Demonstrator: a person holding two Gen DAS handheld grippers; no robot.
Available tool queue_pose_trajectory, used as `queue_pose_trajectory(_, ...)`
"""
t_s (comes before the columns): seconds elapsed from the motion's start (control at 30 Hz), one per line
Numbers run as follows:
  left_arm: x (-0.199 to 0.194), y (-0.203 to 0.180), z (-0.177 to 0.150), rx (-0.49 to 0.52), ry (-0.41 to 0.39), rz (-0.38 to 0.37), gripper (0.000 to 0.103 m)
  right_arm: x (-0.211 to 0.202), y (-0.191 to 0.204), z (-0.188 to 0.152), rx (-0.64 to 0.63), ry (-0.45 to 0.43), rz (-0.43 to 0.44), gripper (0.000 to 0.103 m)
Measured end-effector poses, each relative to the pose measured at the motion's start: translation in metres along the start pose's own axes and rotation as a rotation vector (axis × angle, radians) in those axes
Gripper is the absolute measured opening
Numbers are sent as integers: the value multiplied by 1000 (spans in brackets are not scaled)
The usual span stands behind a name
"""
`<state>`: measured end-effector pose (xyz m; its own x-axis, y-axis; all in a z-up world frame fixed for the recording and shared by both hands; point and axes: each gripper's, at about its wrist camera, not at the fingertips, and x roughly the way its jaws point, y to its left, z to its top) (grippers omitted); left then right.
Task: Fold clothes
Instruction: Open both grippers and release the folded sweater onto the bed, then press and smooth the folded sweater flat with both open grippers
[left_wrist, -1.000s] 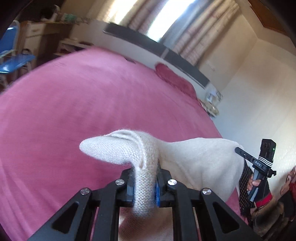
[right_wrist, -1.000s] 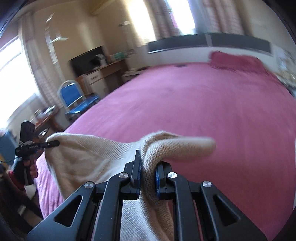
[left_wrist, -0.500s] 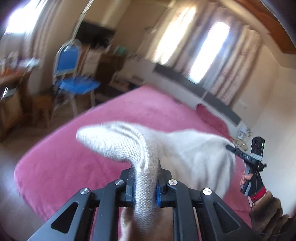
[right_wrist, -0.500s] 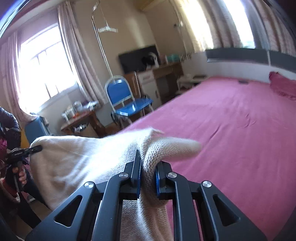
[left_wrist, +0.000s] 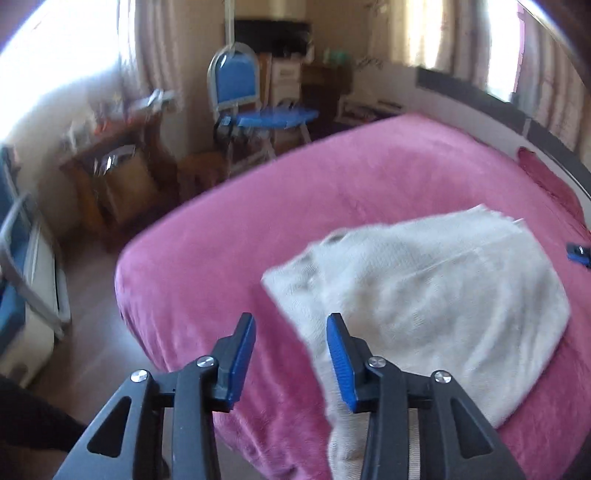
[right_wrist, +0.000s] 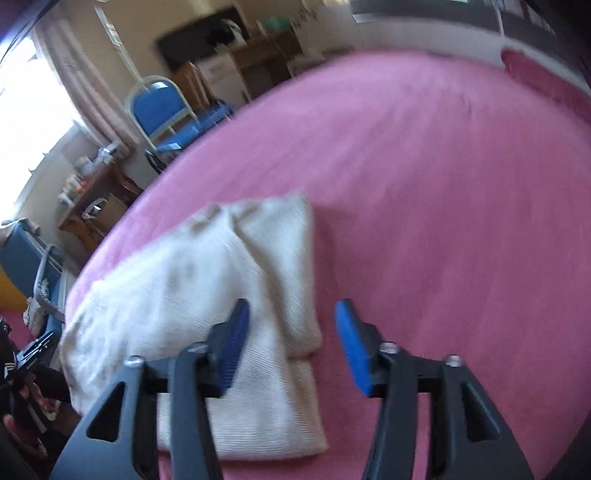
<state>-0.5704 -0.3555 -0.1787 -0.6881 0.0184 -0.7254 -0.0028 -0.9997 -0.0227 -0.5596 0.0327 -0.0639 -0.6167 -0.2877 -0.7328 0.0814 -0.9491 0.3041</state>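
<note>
A cream knitted sweater (left_wrist: 436, 295) lies spread on the pink bed (left_wrist: 258, 229). It lies loose and is blurred. My left gripper (left_wrist: 291, 354) hovers over the sweater's near left edge, its jaws opening, blue pads apart and gripping nothing. In the right wrist view the same sweater (right_wrist: 192, 288) lies at lower left. My right gripper (right_wrist: 291, 343) hangs above the sweater's right edge, its jaws opening, and the pads press on nothing. A tip of the right gripper (left_wrist: 578, 254) shows at the far right of the left wrist view.
The pink bed (right_wrist: 443, 184) stretches far to the right. A blue chair (left_wrist: 236, 88) and a wooden side table (left_wrist: 118, 170) stand beyond the bed's left edge. A pink pillow (left_wrist: 546, 177) lies at the headboard. A gloved hand (right_wrist: 22, 380) holds the other gripper at lower left.
Both grippers swung down toward the bed and let go of the sweater. It dropped from hanging between them onto the pink cover. Both pairs of jaws went from shut to apart.
</note>
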Motion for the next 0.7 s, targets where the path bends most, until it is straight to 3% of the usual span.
queue_pose_trajectory(0.07, -9, -10, 7, 37, -44, -27, 48, -8, 21, 2, -47, -43, 57, 68)
queue_pose_trajectory(0.13, 4, -8, 18, 25, -28, -45, 49, -5, 46, 2, -84, -42, 109, 69)
queue_pose_trajectory(0.27, 47, 54, 39, -246, 106, -176, 48, 7, 73, -14, -97, -2, 156, 69)
queue_pose_trajectory(0.37, 81, 86, 45, -437, 211, -325, 47, 12, 84, -30, -96, 13, 178, 69)
queue_pose_trajectory(0.53, 98, 97, 34, -500, 265, -303, 44, 16, 83, -48, -91, 14, 185, 69)
queue_pose_trajectory(0.7, 110, 87, 19, -540, 291, -381, 44, 15, 82, -53, -101, 24, 173, 69)
